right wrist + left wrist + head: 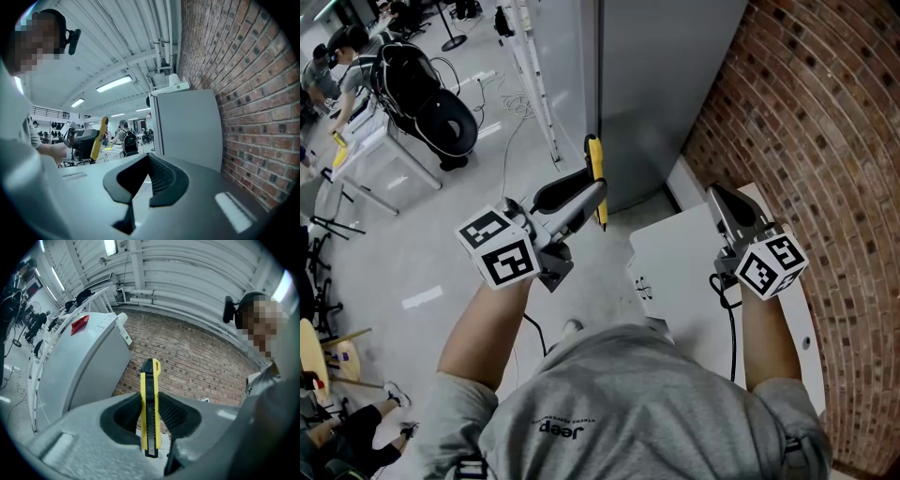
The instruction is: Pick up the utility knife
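A rough red brick wall (806, 112) rises to the right of the right gripper (722, 200). A tall, smooth grey cabinet (666, 84) stands ahead of both grippers. A flat white table (684, 272) lies under the right gripper, whose ribbed black pads (161, 178) meet with nothing between them. The left gripper (589, 192) clamps the slim yellow-and-black utility knife (150, 408), which stands upright between its pads.

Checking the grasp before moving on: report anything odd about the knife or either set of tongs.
Nothing stands out. The utility knife stands upright, clamped in the left tongs, held clear of the white table. The right tongs are shut and empty. Whether the blade is out, I cannot tell.
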{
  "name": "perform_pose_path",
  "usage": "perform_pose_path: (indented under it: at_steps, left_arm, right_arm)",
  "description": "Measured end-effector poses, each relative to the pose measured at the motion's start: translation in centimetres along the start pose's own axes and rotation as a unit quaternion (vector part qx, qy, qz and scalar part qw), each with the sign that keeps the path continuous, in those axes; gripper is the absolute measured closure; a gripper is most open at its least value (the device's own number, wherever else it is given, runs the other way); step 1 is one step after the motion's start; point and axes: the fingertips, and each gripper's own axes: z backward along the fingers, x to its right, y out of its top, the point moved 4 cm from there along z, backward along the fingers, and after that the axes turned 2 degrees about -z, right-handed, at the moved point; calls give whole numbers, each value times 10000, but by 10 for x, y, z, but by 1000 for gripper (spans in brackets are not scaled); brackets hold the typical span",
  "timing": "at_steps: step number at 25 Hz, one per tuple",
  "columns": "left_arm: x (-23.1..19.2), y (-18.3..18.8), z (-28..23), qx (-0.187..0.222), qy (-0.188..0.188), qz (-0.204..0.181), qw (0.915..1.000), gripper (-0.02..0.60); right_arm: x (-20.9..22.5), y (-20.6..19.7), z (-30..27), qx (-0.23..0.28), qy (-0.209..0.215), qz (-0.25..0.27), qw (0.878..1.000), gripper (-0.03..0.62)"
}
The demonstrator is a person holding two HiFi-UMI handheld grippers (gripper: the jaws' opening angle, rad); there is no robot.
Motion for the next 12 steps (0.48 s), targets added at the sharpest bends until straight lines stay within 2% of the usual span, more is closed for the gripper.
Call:
perform_pose_path:
  at_steps: [12]
  left_arm:
    - [4, 2, 1, -2, -10, -12, 10000, 463]
  right_arm:
    - [-1, 2, 1, -5, 32, 28, 10000, 586]
